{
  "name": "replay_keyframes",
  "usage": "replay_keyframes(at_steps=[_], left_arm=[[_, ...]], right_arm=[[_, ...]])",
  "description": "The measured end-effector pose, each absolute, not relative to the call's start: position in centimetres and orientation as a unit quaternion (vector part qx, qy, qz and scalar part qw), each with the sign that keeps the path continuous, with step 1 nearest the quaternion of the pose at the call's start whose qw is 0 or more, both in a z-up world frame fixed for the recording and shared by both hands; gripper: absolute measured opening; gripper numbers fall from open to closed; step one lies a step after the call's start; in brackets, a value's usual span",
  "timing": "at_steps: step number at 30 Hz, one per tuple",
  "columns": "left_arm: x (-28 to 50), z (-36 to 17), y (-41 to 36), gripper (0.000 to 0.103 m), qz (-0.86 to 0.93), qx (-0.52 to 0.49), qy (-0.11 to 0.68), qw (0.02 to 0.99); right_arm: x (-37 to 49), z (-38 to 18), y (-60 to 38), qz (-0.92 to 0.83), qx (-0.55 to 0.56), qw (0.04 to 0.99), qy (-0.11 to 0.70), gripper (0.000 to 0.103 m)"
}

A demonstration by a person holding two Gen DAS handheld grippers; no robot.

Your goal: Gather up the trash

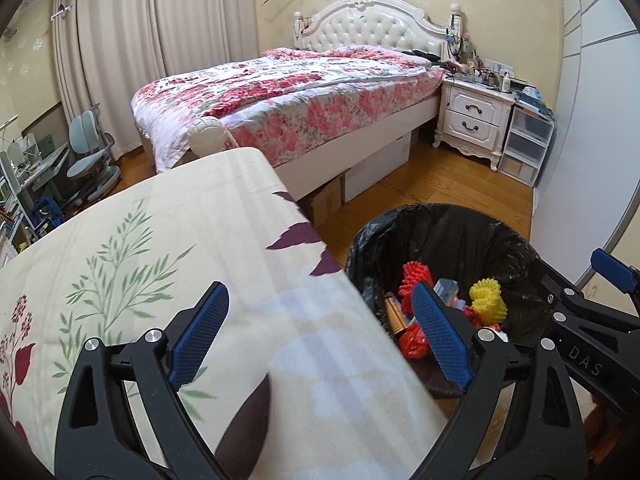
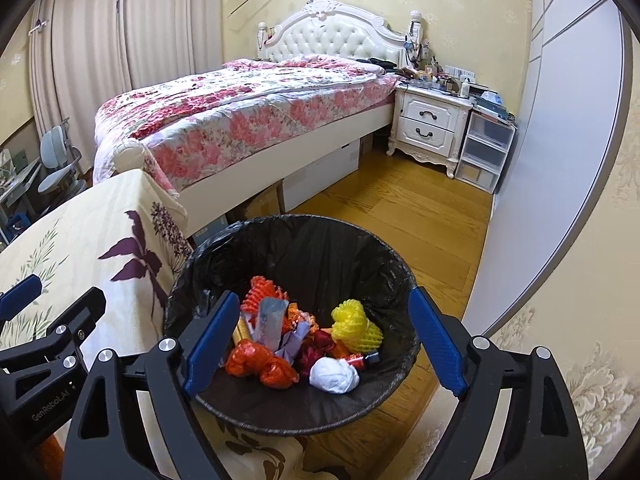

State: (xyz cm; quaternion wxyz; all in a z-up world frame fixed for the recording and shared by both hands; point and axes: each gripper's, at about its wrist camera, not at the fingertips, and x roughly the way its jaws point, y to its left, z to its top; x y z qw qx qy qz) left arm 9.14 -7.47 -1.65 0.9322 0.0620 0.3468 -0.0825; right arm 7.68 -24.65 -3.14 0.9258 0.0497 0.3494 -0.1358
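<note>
Overall scene: a bedroom with a wooden floor (image 2: 420,216), seen from two hand-held grippers above a low cloth-covered surface and a bin.
Left gripper (image 1: 320,332): its blue fingers (image 1: 200,332) stood wide apart with nothing between them; one hung over the cream floral cloth (image 1: 160,260), the other over the near edge of the bin.
Right gripper (image 2: 324,340): its blue fingers (image 2: 210,344) were likewise spread wide and empty, framing the bin's opening from above.
Trash bin (image 2: 320,240): round, lined with a black bag, standing on the floor just beside the cloth's hanging edge.
Trash in the bin: a yellow foam net (image 2: 354,324) lay toward the right, an orange foam net (image 2: 262,292) toward the back left, a crumpled orange bag (image 2: 260,364) at the front left and a white wad (image 2: 334,374) at the front; between them sat a clear wrapper (image 2: 272,320) and small mixed scraps that I could not tell apart.
Cloth surface: bare of loose pieces where it showed, printed with green sprigs and dark purple leaves.
Bed (image 1: 288,92): behind the bin, covered with a pink flowered quilt, a white tufted headboard at the wall.
Nightstand (image 1: 472,116): white, two drawers, cluttered on top, just beside the bed, with clear plastic drawers (image 1: 524,140) next to it.
Far left: a pale blue chair (image 1: 86,148) stood before long curtains (image 1: 120,40).
</note>
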Motion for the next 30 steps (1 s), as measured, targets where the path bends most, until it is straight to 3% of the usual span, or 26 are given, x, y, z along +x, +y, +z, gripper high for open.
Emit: replay_keyframes(at_steps=[30], left_arm=[[1.6, 0.5, 0.2, 0.091, -0.048, 0.024, 0.329, 0.943]], right_arm=[[1.6, -0.7, -19.4, -0.094, 0.033, 0.941, 0.323, 0.084]])
